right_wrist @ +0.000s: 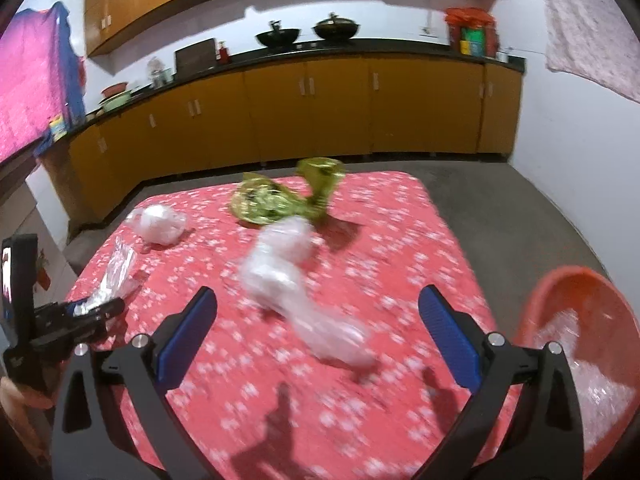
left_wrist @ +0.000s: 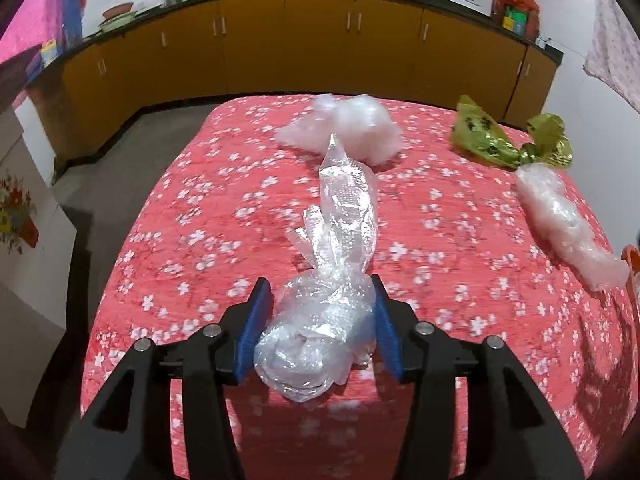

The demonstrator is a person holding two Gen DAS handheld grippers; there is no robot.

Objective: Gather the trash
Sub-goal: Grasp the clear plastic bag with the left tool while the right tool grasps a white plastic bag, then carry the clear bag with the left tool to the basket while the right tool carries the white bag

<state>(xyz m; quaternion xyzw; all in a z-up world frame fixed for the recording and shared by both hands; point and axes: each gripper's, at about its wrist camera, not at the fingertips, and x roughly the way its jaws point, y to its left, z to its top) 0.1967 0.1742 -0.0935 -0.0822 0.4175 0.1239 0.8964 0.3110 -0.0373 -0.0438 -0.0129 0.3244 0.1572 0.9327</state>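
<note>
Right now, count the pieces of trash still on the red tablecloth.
4. A clear plastic bag between the left tool's fingers; a white wad at the far edge; a green foil wrapper far right; a bubble-wrap roll before it. More already sits in the orange basin.

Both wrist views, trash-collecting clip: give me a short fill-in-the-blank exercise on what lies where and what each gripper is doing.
1. The left gripper has a crumpled clear ____ bag between its blue pads.
2. The right gripper is ____, with nothing between its pads.
3. The basin at the table's right edge is ____ in colour.
4. The shiny wrapper at the far side of the tablecloth is ____.

Missing words: plastic; open; orange; green
</note>
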